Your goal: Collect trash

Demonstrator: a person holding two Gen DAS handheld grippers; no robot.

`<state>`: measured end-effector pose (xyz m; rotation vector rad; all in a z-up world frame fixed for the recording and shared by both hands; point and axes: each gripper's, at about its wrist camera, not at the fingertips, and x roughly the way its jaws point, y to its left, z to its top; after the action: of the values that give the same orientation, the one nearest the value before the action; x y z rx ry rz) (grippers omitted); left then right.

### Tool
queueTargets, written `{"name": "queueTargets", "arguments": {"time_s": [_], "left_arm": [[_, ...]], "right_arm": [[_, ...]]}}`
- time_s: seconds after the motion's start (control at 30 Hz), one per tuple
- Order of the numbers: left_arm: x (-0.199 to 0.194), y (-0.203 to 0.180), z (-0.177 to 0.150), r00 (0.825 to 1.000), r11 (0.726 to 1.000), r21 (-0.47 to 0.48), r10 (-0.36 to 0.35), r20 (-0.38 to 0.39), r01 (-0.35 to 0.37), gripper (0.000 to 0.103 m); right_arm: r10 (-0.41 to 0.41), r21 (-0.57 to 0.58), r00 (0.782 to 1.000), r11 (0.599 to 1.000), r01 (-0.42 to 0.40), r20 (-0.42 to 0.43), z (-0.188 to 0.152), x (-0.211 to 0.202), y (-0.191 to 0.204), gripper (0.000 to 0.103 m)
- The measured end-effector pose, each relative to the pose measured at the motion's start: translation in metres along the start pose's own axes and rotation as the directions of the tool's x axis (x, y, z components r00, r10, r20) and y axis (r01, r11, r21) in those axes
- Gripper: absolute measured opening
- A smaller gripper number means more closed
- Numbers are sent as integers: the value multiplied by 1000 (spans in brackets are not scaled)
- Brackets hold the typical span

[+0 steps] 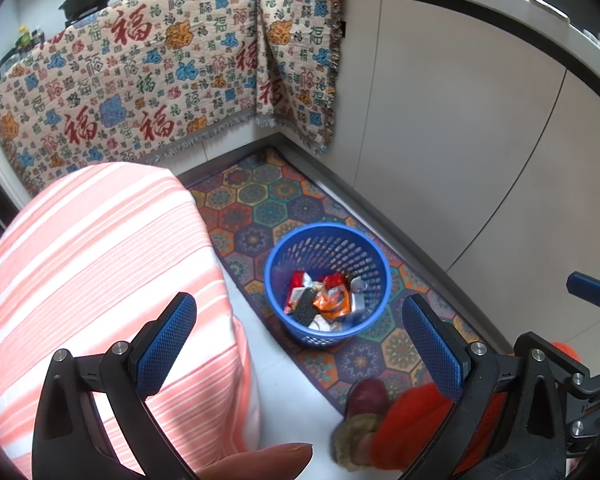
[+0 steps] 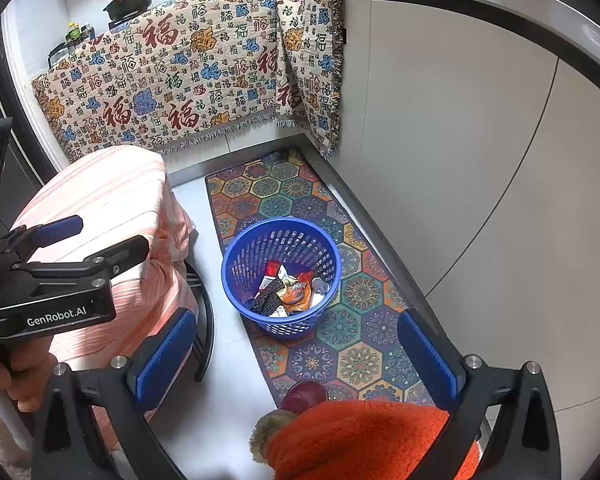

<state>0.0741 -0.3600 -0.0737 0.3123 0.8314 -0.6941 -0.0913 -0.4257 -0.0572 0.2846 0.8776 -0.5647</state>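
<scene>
Both claws, left claw and right claw, hang released and empty above the floor. Wrappers already lie in the blue basket on the patterned mat, probably kept beside the striped desk for easy drops.

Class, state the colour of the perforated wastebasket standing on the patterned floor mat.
The wastebasket is blue, clearest in the right wrist view.

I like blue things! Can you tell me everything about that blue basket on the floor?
The blue basket is round, looks plastic, and has walls full of small holes. It stands upright on the colourful patterned mat, open at the top, near the striped covered seat. Crumpled wrappers, red, orange and silver, lie at its bottom. Nothing holds it.
</scene>
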Motion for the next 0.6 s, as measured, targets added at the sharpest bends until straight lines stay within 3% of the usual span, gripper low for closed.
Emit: {"name": "queueTargets", "arguments": {"time_s": [0.6], "left_arm": [[2, 0, 0, 1000, 1000, 3, -5, -7, 5, 102]], "right_arm": [[-2, 4, 1000, 1000, 2, -7, 0, 1, -3, 102]]}}
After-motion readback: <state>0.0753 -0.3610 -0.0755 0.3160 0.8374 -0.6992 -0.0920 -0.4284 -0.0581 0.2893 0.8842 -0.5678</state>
